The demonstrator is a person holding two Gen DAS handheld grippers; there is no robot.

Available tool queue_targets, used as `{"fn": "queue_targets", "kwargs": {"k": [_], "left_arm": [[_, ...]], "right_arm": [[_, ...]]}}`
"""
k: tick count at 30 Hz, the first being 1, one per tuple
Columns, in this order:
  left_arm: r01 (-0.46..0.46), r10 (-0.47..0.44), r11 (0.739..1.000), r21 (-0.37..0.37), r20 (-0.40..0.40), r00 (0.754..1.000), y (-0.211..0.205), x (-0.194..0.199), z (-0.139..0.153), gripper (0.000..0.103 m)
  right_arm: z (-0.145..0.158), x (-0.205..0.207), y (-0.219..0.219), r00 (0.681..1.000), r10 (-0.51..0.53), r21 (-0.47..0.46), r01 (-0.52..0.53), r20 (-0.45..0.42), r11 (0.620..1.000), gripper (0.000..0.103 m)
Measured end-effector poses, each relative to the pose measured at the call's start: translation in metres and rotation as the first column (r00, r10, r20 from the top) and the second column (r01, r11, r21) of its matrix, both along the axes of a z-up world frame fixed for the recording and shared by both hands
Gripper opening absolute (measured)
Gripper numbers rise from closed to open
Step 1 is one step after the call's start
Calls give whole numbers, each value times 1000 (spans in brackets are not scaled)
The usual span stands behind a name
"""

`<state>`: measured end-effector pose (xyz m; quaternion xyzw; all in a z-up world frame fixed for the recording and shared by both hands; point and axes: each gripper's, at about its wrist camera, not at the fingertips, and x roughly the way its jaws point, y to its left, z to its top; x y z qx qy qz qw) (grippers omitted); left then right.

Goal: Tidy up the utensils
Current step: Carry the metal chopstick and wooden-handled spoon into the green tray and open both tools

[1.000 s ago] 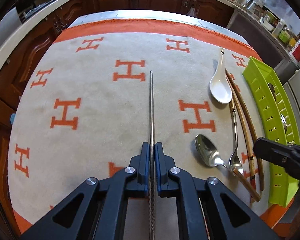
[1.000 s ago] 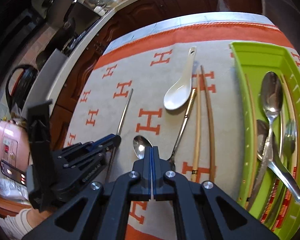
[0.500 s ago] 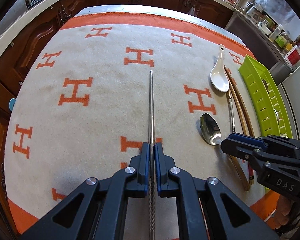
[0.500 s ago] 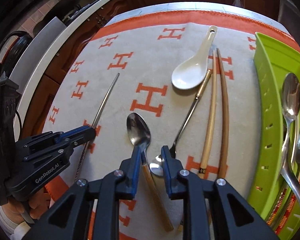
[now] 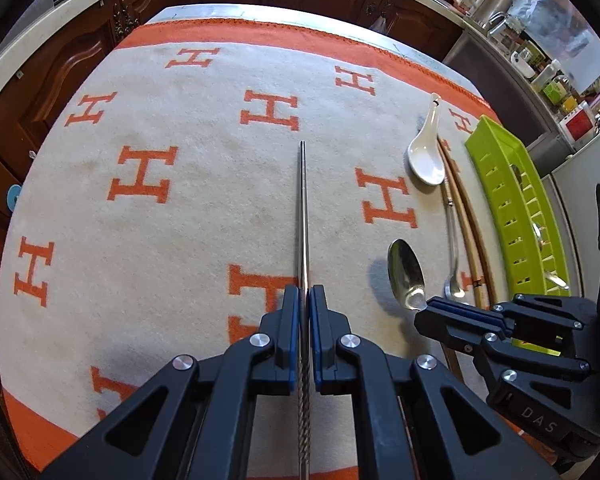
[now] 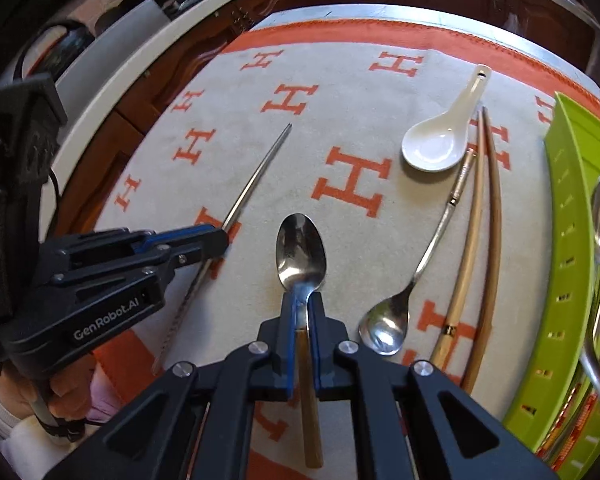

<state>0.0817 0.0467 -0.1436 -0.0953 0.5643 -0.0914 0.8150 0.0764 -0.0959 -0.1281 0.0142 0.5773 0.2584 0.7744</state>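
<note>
**Both grippers clamped on utensils**

The left gripper grips a chopstick. The right gripper, its jaws having just been closing, pinches the spoon by its neck. Both utensils lie on the cloth, left of the green tray.

The right gripper has just been closing and now pinches the neck of a wooden-handled spoon on the tabletop; the green tray lies along the right edge.
</note>
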Motion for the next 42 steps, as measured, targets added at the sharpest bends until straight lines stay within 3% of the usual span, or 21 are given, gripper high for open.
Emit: {"fn": "queue_targets", "kwargs": {"k": [9,15,19,25,30,33,35,42], "left_arm": [[99,-96,987,-130,29,995,-37,1,40,3],[246,-231,952,-184,98,968,-107,13,82,3],[307,-286,931,-196,125,950,-156,26,97,3],[316,-303,924,-215,93,949,-199,43,85,3],[304,-307,927,-218,22,952,-222,54,54,4],[312,-318,929,-200,3,948,-228,53,46,14],[324,-329,928,-183,4,944,-227,48,46,23],[333,-330,933,-134,43,943,-204,35,56,29]], "right_arm": [[44,-19,-65,986,-168,184,161,22,970,5],[68,-24,-135,938,-342,175,328,59,928,5],[72,-13,-175,889,-451,104,442,81,891,6],[66,8,-205,852,-511,-5,515,112,857,6],[54,23,-210,855,-510,-54,516,90,855,6],[41,31,-213,853,-518,-104,522,60,847,7],[36,33,-216,849,-527,-100,528,33,843,7],[46,24,-211,853,-520,-41,522,49,852,7]]}}
